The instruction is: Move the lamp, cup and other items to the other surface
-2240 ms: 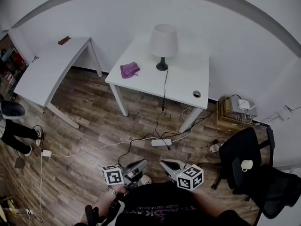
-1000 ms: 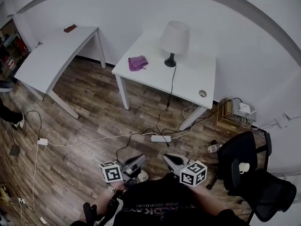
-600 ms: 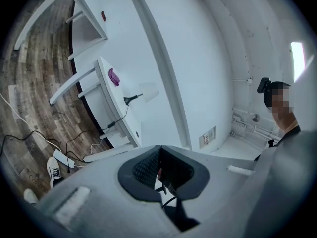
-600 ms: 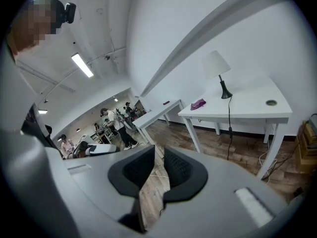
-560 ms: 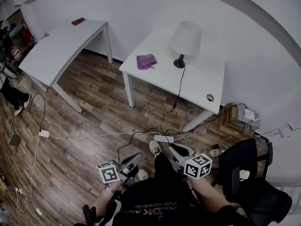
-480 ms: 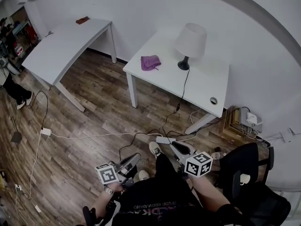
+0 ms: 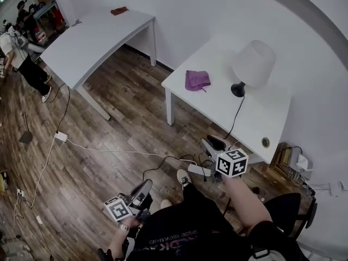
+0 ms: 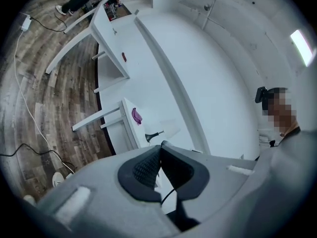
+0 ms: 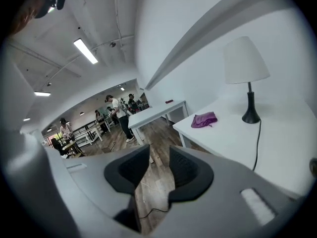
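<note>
lamp (image 7: 252,65): white shade, dark base, upright on the white table (image 7: 217,103), cord running off the table's edge.
purple cloth (image 7: 197,80): crumpled, same table, apart from the lamp.

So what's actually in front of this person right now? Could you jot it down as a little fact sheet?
near table: white, holds two things
lamp: white shade, dark base, upright, cord running off the table's edge
purple cloth: crumpled, beside the lamp, not touching it
far table: white, with a small dark object at its far end
floor: wood, with a power strip and loose cables
left gripper: jaws together, empty
right gripper: jaws apart, just been opening, nothing between them
</note>
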A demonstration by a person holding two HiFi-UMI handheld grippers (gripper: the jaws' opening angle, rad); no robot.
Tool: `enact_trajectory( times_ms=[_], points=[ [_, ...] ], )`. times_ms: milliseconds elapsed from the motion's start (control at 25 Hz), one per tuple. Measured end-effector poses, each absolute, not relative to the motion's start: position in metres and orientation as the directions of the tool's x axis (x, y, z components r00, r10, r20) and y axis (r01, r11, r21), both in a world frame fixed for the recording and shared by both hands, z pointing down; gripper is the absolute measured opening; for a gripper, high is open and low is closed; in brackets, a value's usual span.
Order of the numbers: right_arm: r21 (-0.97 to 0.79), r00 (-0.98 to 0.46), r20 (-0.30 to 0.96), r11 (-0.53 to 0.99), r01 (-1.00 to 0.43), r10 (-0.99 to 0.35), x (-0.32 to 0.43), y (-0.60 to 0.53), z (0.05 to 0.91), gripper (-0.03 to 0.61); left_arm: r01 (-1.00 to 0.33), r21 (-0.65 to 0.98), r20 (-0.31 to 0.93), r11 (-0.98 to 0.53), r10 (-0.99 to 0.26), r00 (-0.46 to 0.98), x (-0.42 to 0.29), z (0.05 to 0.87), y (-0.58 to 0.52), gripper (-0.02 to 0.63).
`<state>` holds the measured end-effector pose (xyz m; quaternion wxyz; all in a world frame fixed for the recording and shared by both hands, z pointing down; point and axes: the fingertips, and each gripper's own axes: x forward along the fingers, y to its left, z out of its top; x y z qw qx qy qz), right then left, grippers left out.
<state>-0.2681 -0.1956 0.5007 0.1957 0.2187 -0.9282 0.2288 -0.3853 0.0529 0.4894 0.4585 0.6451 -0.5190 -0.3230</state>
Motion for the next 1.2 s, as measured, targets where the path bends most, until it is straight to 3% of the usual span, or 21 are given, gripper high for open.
enact_trajectory(
  times_ms=[280, 600, 1200],
  points=[
    [-0.18, -0.761, 0.533, 0.83, -0.528, -0.369, -0.321, -0.34, 0.522, 0.147, -0.378, 0.925, 0.104, 0.037, -0.982, 0.158, -0.405, 0.5, 0.016, -0.002],
    [-0.167, -0.622, 0.692, 0.758, -0.63, -0.365, -0.372, -0.483, 0.587, 0.219, -0.349, 0.921, 0.197, 0.174, -0.98, 0.032, -0.413, 0.516, 0.012, -0.003],
    [-0.194, -0.494, 0.805, 0.642, -0.742, -0.329, -0.413, -0.575, 0.66, 0.242, -0.285, 0.901, 0.298, 0.327, -0.944, -0.141, -0.407, 0.533, 0.022, -0.003]
  ],
)
